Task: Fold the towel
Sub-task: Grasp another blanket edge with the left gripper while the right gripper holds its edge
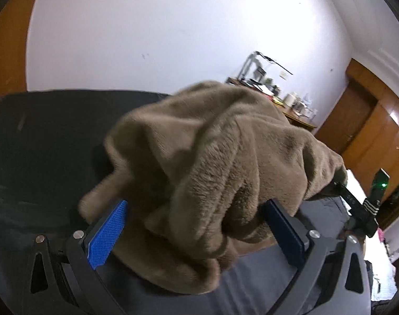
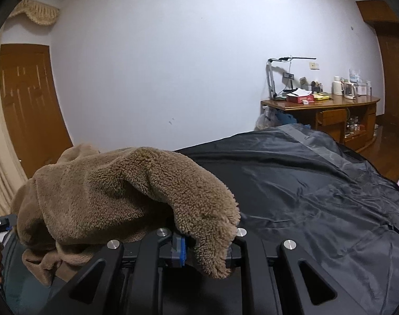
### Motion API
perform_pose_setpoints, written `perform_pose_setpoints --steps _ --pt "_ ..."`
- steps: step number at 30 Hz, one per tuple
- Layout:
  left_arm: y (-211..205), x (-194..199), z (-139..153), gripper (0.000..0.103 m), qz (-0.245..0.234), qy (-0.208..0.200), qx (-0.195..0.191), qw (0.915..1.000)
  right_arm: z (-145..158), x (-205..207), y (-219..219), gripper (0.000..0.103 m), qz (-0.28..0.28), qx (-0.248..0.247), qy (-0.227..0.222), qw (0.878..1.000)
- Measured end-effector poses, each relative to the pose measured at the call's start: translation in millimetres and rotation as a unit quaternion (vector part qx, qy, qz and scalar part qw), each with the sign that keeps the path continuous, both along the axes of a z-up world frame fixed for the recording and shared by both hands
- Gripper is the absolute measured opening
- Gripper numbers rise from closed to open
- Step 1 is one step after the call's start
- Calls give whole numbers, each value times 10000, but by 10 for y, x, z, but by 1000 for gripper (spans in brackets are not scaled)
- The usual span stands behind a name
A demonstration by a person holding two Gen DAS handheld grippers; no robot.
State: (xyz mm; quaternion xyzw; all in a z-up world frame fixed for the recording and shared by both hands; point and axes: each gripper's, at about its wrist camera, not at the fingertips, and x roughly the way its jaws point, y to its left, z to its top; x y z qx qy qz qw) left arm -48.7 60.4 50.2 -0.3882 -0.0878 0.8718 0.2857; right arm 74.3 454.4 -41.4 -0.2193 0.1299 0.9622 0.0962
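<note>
The right gripper (image 2: 204, 246) is pinching a corner of the brown towel (image 2: 115, 191) between nearly shut jaws — the fleece is bunching up toward ten o'clock of it over the dark bed cover (image 2: 317, 197). The left gripper (image 1: 196, 225) is standing wide, its blue pads (image 1: 107, 236) not pressing the towel (image 1: 212, 162) heaped between them — a wooden desk (image 2: 330, 110) is sitting at two o'clock.

Brown fleece towel (image 1: 212, 162), plush pile, crumpled into a loose heap, raised above a dark sheet (image 2: 317, 183), one bunched fold hanging low, fringed corner (image 2: 212, 231) drooping forward and down, no flat face exposed
</note>
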Motion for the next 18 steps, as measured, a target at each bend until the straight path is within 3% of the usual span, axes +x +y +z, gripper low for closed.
perform_pose_setpoints --steps 4,5,10,14,18 --pt "60 -42 -81 63 -312 -149 52 9994 43 36 -27 17 -99 182 37 9998" --pt "76 -48 -95 61 -371 -184 58 9991 50 41 -30 17 -124 220 39 9997" --pt "100 114 -25 30 -571 36 -110 9983 73 68 -12 17 -254 287 35 9993" --pt "190 271 46 26 -804 384 -247 9957 126 160 34 17 -556 399 178 9975" --pt "371 512 27 26 -1276 845 -764 9853 165 234 107 17 -804 334 279 9958"
